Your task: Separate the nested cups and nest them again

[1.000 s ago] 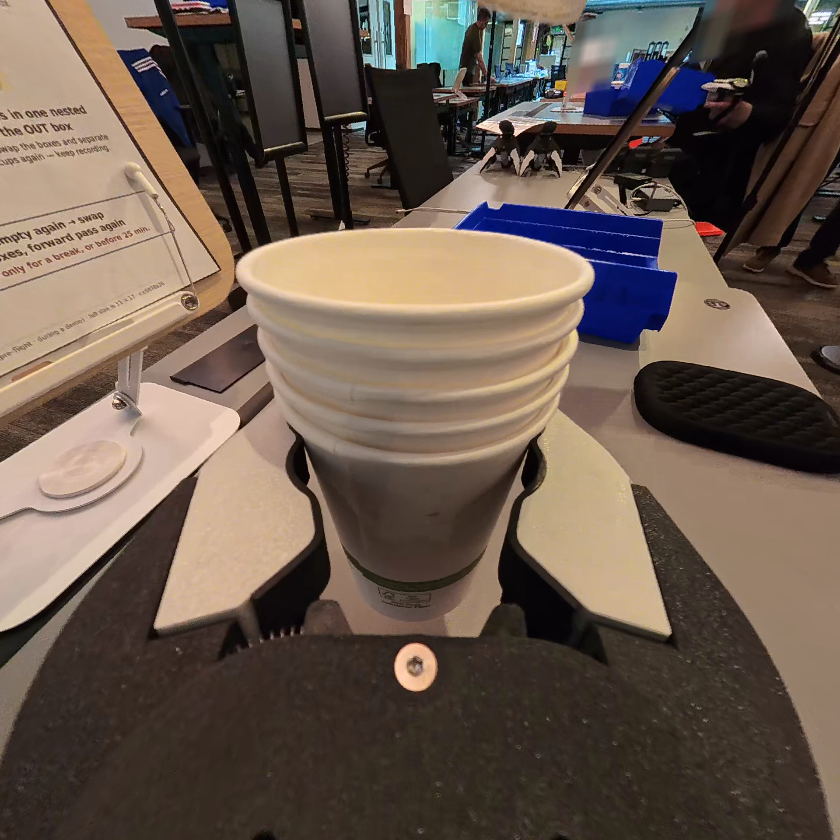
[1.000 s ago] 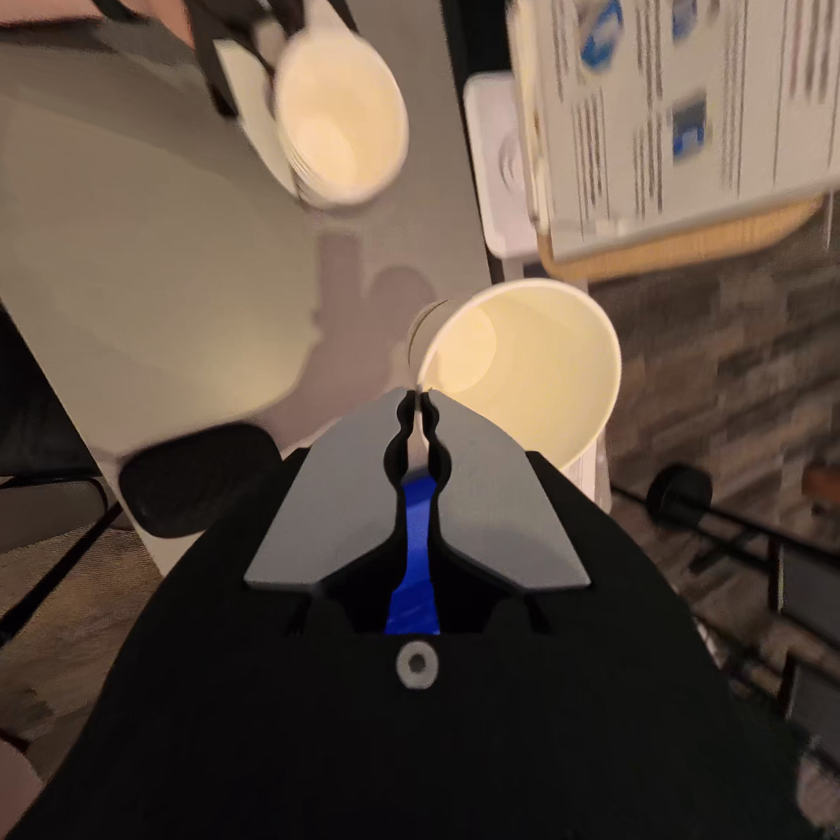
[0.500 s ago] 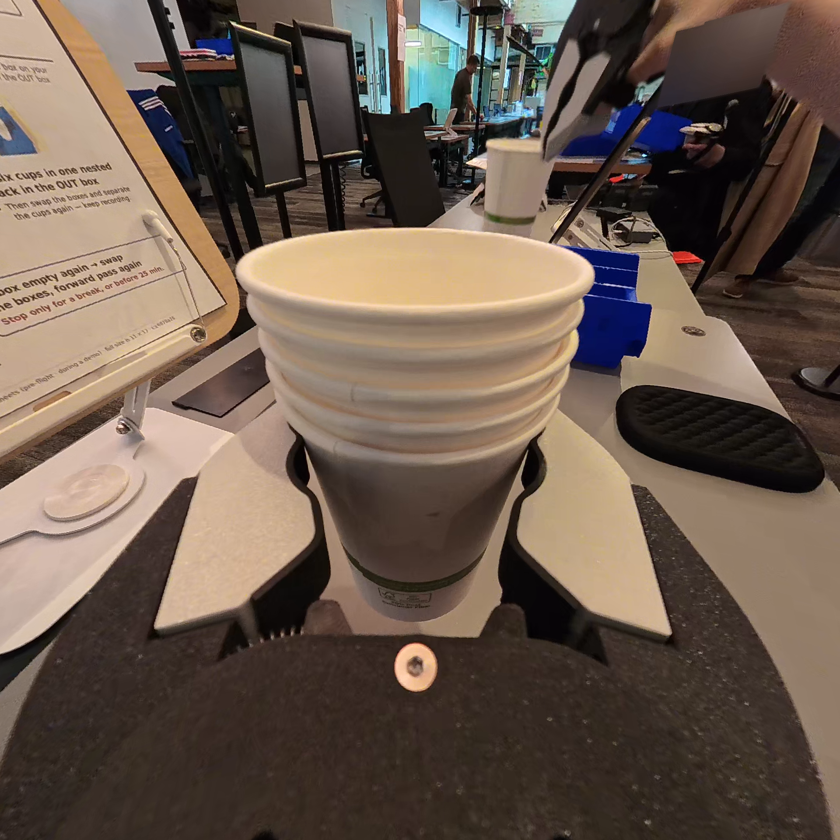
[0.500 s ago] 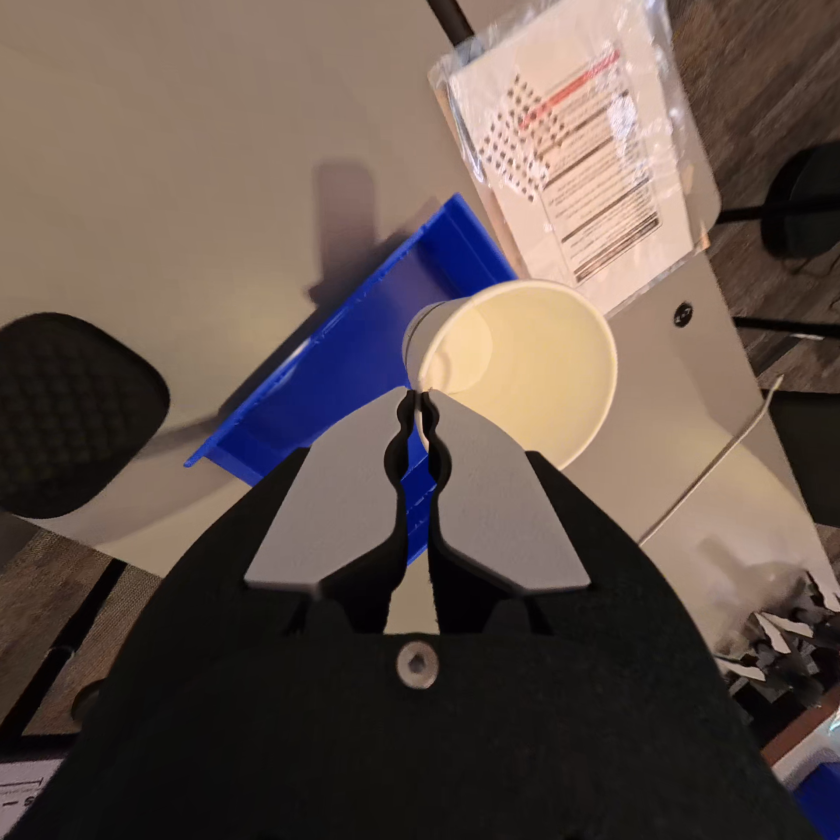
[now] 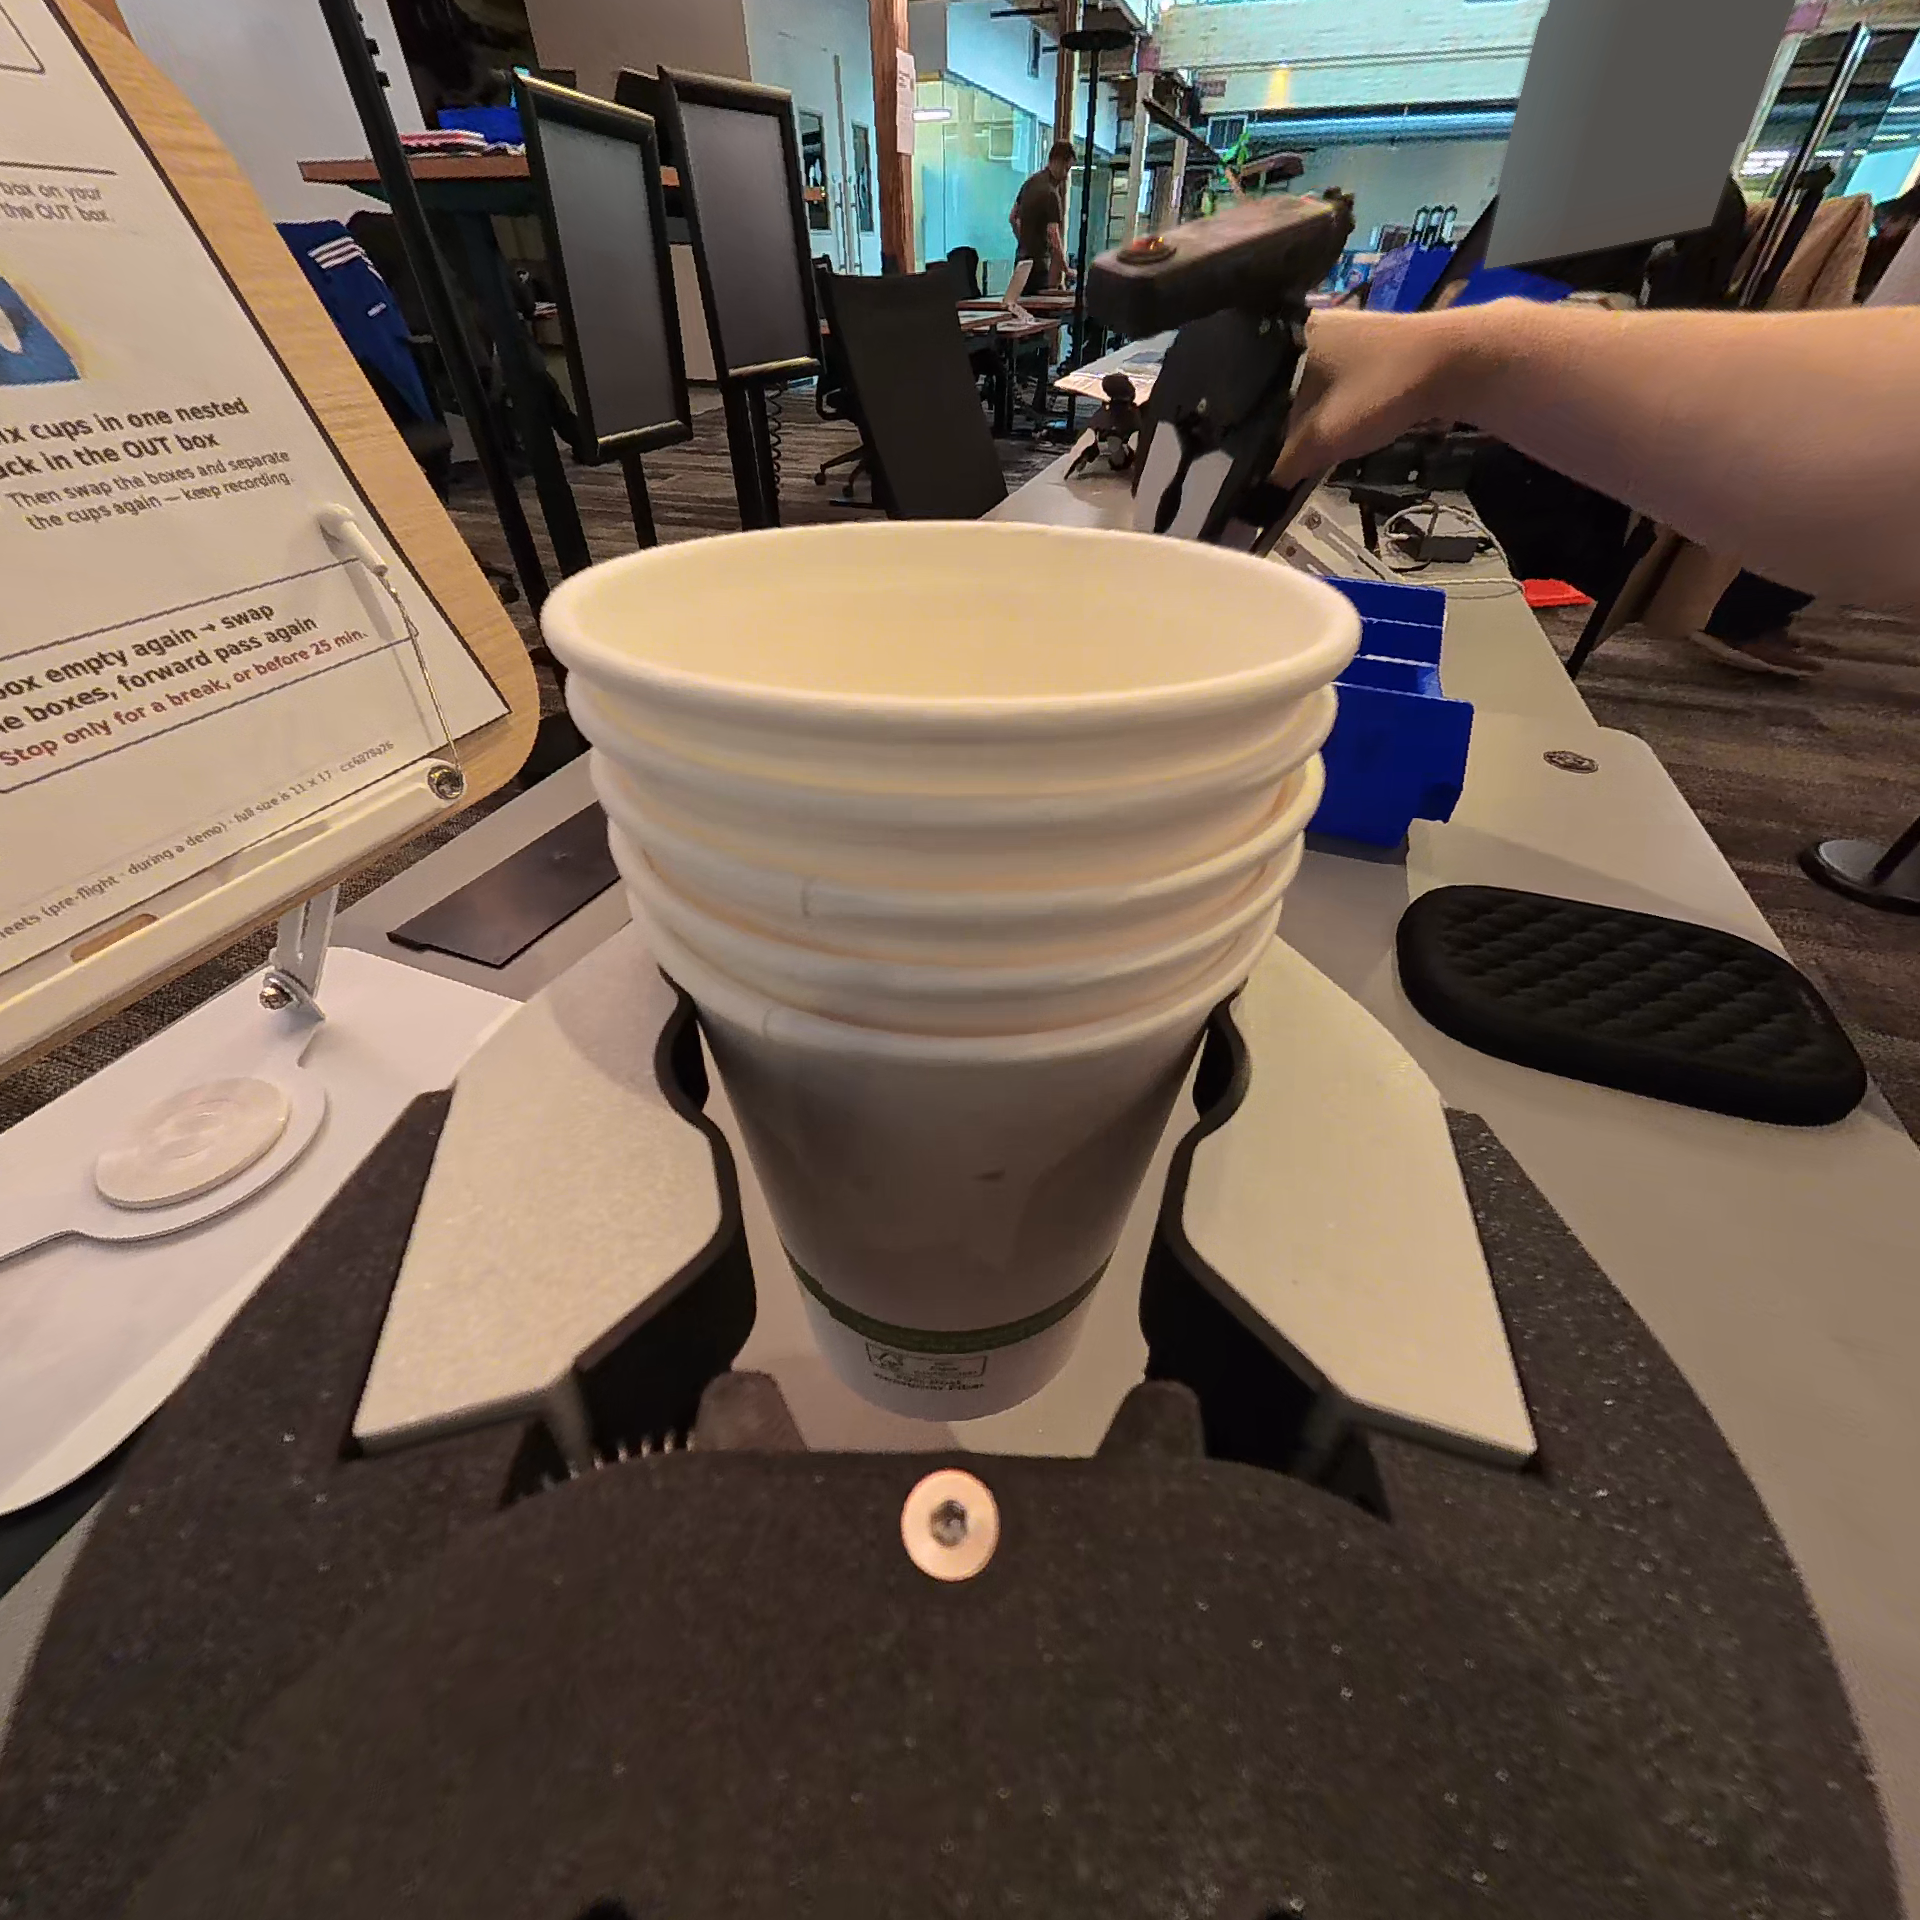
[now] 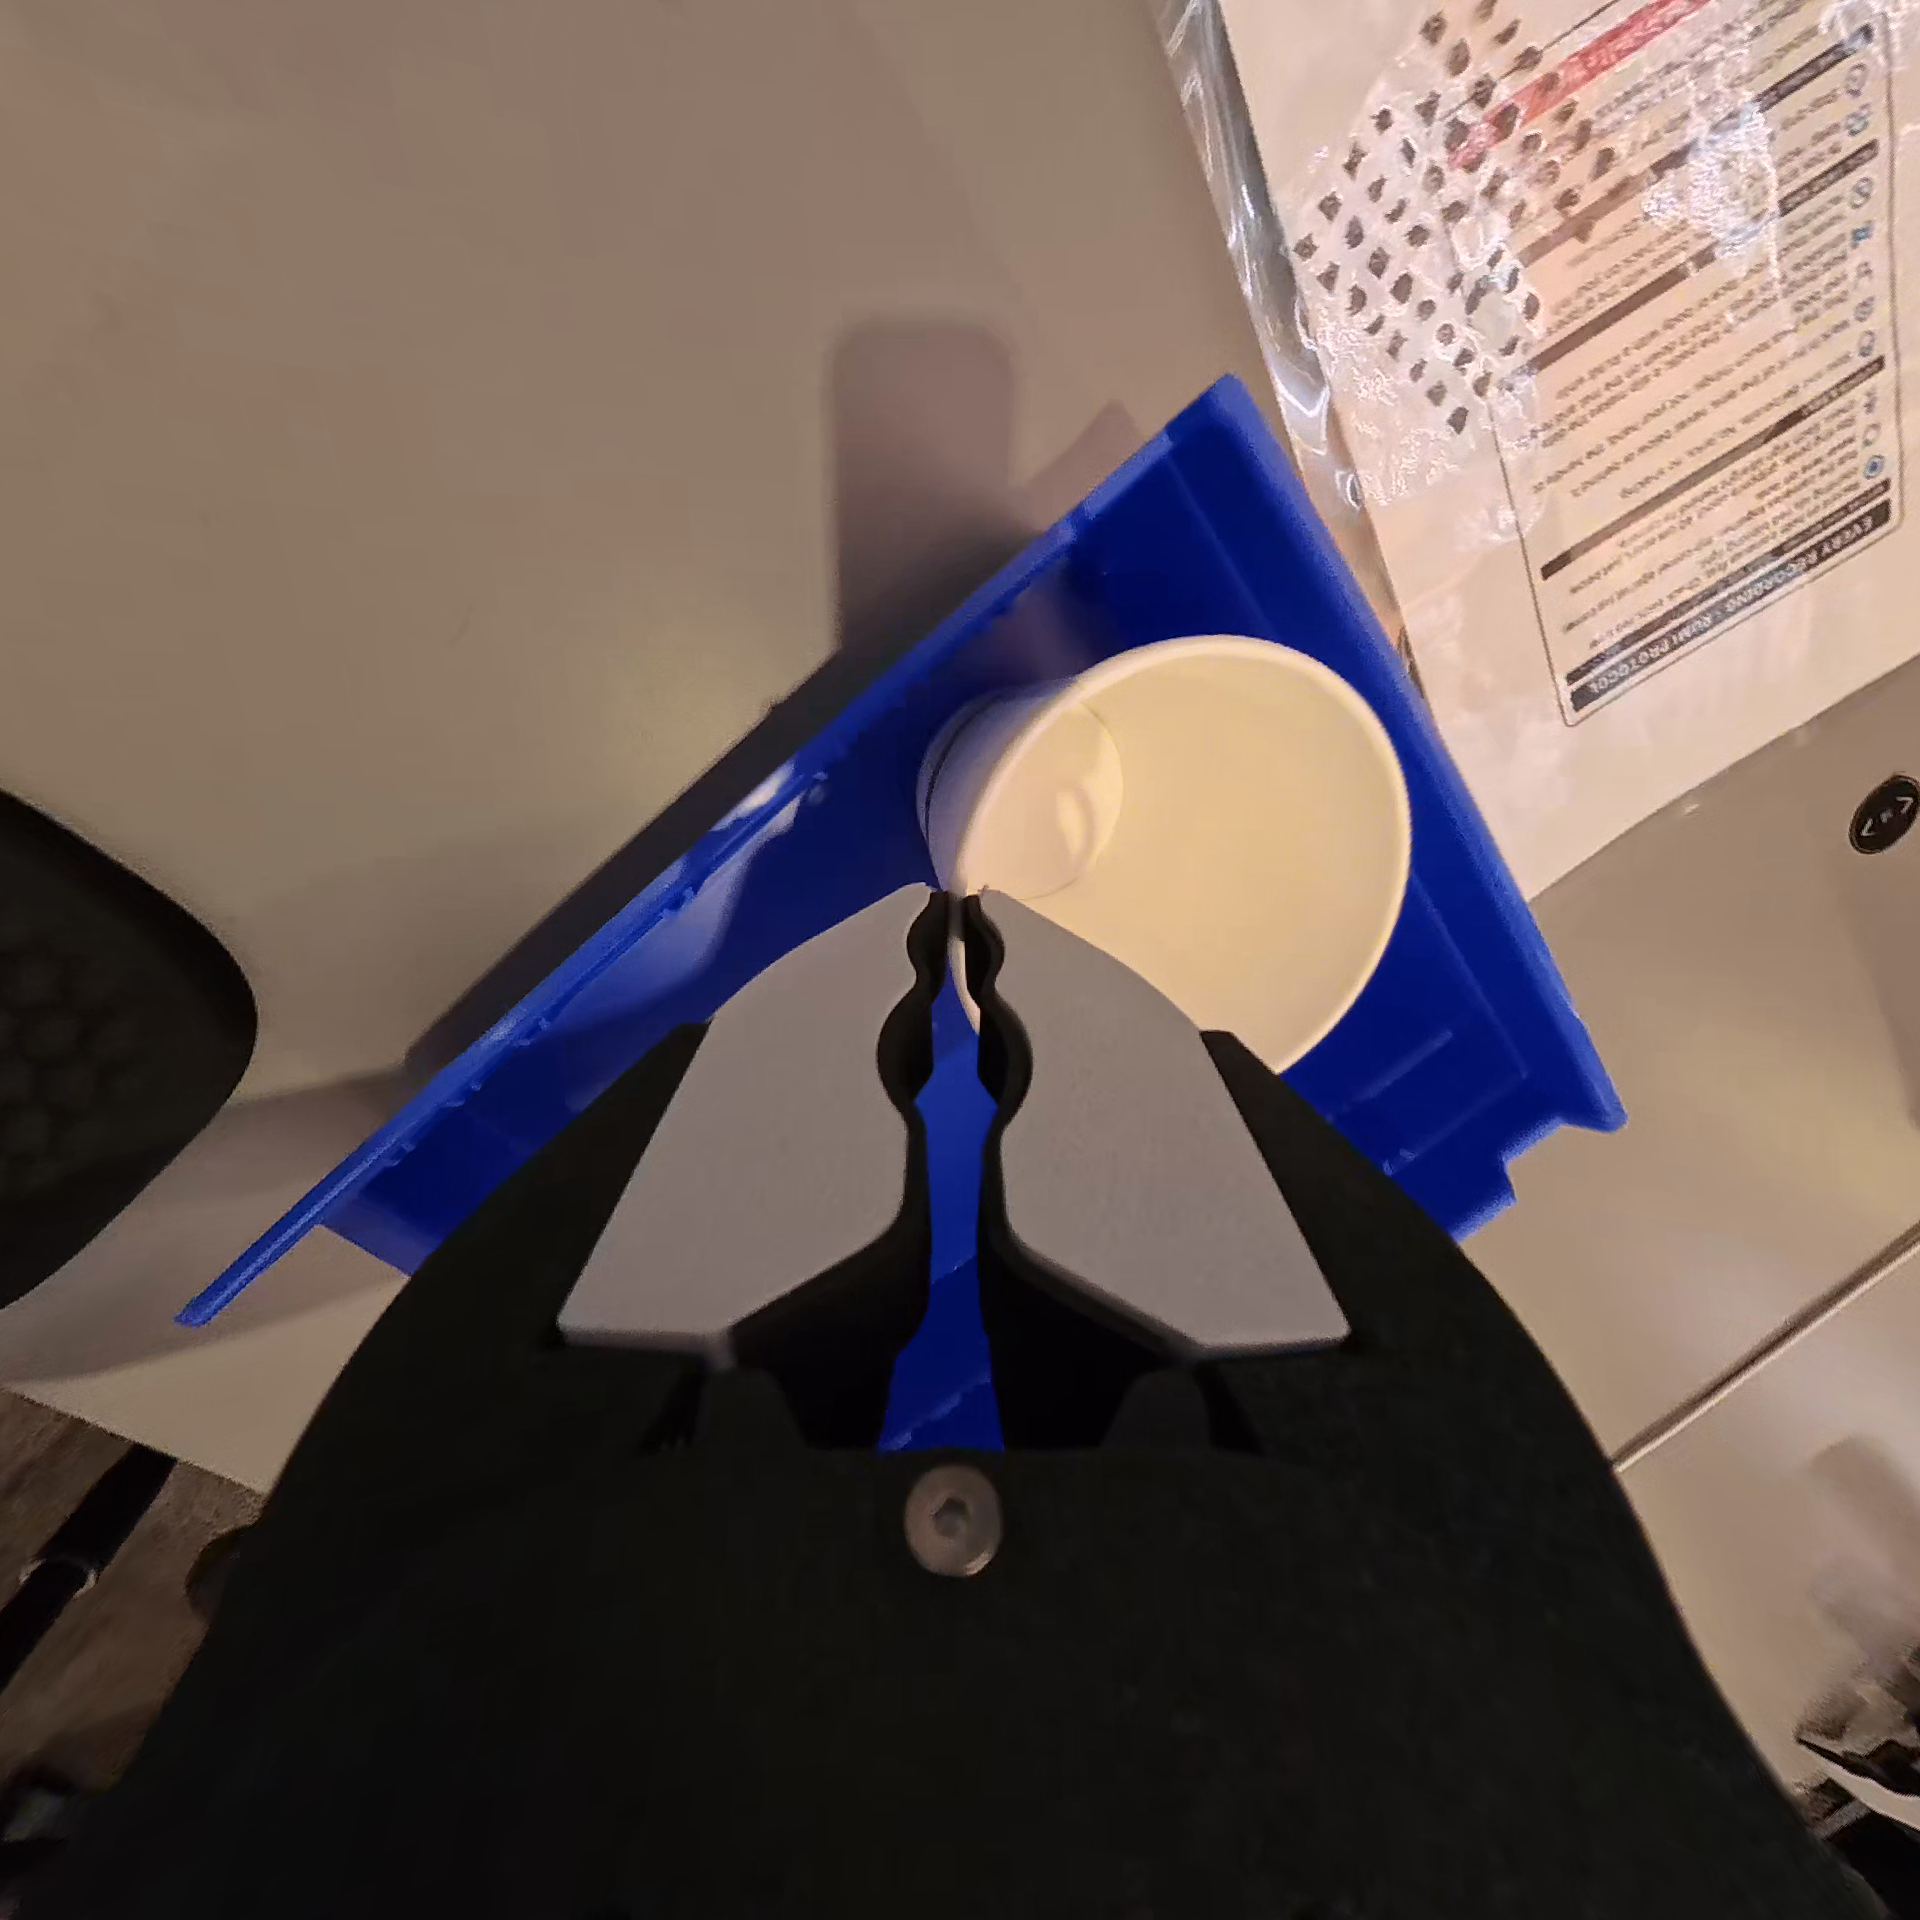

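- A pale grey worktop [image 5: 1621, 1299] in an open office carries a black quilted pad [image 5: 1621, 1023] and a blue plastic bin [image 6: 1226, 582].
- The left hand-held gripper [image 5: 951, 1049] clamps a nested stack of white paper cups [image 5: 951, 862] (upright, between both fingers).
- The right hand-held gripper [image 6: 958, 902], nearly closed, pinches the rim of a single white paper cup [image 6: 1226, 831] over the bin.

The left wrist view looked level along the table [image 5: 1714, 1299], close behind the cup stack [image 5: 945, 883]. The right wrist view looked steeply down. Both shared the blue bin [image 5: 1392, 727] [image 6: 1247, 540] at 1 o'clock.
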`<state>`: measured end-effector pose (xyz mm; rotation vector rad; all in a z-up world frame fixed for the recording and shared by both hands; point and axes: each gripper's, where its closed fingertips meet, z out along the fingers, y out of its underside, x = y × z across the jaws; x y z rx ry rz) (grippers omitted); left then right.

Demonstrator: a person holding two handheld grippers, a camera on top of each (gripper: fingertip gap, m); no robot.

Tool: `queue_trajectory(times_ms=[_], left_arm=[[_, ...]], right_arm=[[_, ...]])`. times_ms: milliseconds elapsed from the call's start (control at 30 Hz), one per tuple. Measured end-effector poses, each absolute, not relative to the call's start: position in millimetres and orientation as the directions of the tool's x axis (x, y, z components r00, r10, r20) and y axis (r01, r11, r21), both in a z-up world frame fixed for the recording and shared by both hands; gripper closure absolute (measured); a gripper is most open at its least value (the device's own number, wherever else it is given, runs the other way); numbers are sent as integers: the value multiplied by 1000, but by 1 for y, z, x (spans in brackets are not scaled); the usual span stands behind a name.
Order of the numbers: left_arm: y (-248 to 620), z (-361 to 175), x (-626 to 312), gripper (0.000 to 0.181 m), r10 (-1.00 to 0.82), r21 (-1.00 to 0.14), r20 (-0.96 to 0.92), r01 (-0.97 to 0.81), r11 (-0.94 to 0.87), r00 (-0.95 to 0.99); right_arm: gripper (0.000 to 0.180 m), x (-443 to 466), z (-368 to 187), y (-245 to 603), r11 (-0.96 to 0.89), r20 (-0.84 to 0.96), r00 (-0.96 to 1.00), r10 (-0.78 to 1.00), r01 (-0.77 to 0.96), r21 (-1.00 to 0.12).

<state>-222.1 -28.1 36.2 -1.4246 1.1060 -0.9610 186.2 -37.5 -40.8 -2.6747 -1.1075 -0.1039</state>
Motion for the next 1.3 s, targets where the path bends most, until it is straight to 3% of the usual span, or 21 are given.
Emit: queue_trajectory(times_ms=[200,600,700,867,1033,1200,1300], left_arm=[[-30,35,-220,88,-970,-990,-5,-135,-29,243],[-36,38,-217,88,-974,-990,-15,-140,-17,227],[-37,38,-216,88,-974,-990,-14,-138,-18,224],[-38,41,-216,88,-974,-992,-18,-130,-11,224],[-40,46,-215,88,-976,-994,-15,-110,-9,219],[-40,47,-216,88,-975,-995,-9,-102,-13,222],[-40,45,-216,88,-975,-994,-5,-104,-18,222]], right_arm=[[177,182,-55,-36,-655,167,676,718,737,-166],[177,177,-56,-34,-654,152,688,710,724,-218],[157,182,-54,-35,-667,177,697,695,716,-203],[157,172,-12,-34,-626,254,663,705,749,-218],[151,83,69,-23,-418,406,478,779,878,-233],[151,-91,108,-53,-39,360,183,915,926,-374],[149,-164,121,-71,91,324,67,944,890,-447]])
